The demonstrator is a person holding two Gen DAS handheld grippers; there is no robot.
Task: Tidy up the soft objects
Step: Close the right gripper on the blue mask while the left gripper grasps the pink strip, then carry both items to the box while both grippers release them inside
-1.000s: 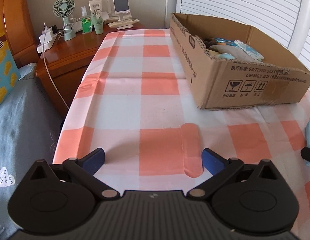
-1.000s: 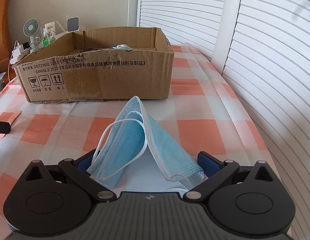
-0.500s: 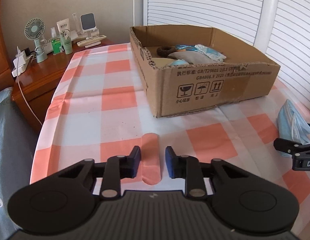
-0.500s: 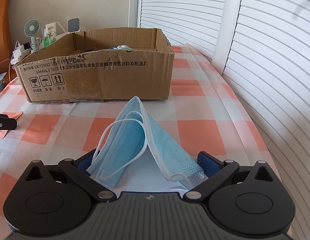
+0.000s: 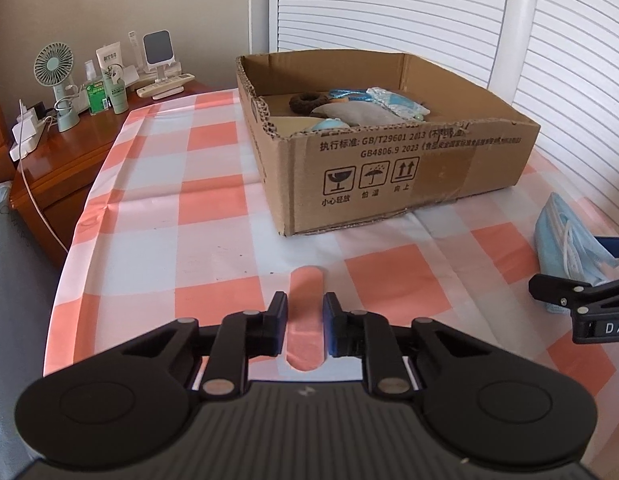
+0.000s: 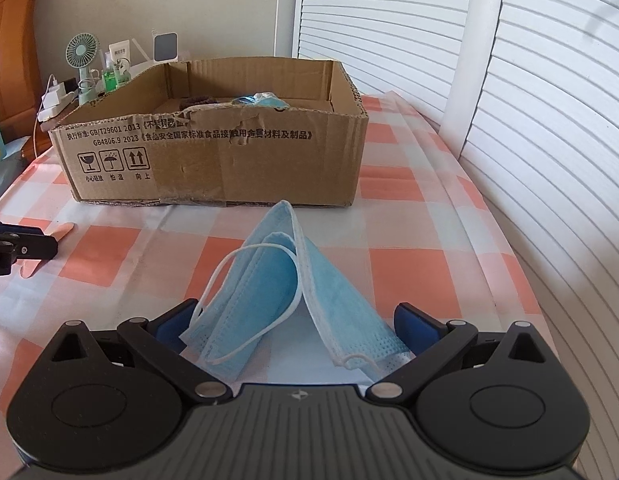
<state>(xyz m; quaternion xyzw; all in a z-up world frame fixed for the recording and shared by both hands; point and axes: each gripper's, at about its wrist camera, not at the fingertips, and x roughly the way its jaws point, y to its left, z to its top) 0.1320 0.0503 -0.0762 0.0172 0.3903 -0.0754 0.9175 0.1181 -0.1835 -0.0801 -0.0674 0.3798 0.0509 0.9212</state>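
A flat pink strip [image 5: 307, 284] lies on the checked tablecloth, and my left gripper [image 5: 305, 316] is shut on it, its pads against the strip's two long edges. A folded blue face mask [image 6: 277, 280] rests on the cloth between the wide-apart fingers of my right gripper [image 6: 295, 320], which is open and not pressing on it. In the left wrist view the mask [image 5: 561, 236] and the right gripper [image 5: 581, 268] show at the right edge. Behind both stands an open cardboard box [image 5: 389, 168] holding several soft items.
A wooden nightstand [image 5: 69, 160] at the far left carries a small fan [image 5: 55, 68], bottles and cables. White slatted shutters [image 6: 529, 120] run along the right side. The table's left edge [image 5: 69, 264] drops off towards bedding.
The left gripper's jaws went from wide open to shut around the pink strip, and its view swung towards the box. The right gripper and the mask stayed put.
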